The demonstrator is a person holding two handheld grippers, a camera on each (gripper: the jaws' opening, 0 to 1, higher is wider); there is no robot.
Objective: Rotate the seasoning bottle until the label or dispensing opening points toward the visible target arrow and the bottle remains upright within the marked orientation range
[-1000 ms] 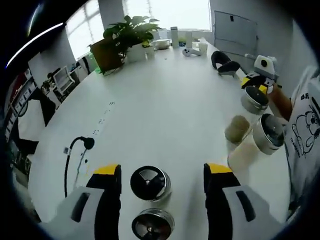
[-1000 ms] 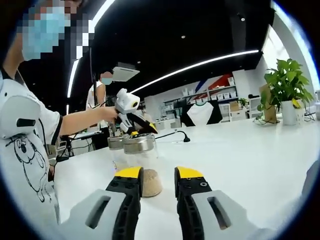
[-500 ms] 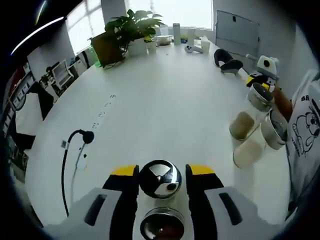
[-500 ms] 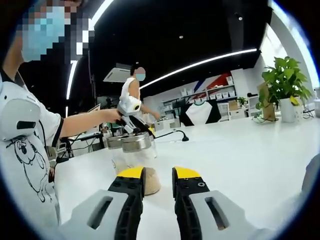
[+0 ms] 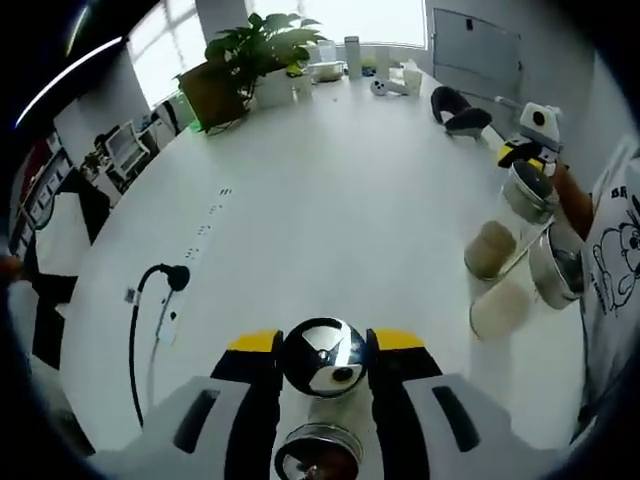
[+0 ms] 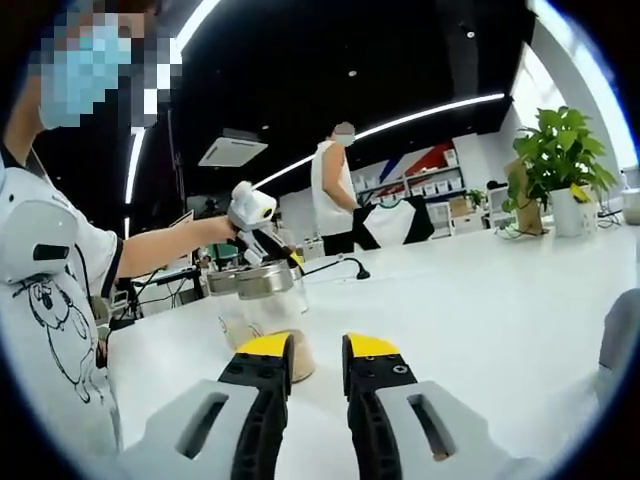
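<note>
Left gripper (image 5: pixel 323 345) clamps seasoning bottle (image 5: pixel 323 356); jars (image 5: pixel 500 275) rightward.

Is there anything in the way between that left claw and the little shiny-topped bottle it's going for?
Nothing visible. The left gripper already has its jaws on either side of the seasoning bottle, close against its shiny cap. A second bottle stands nearer the camera, between the jaw bases, not blocking.

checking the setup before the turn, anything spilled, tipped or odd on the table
Nothing stands out. The round steel-capped seasoning bottle stands upright between the left gripper jaws, and the clear glass jars on the white table are upright with no spill.
</note>
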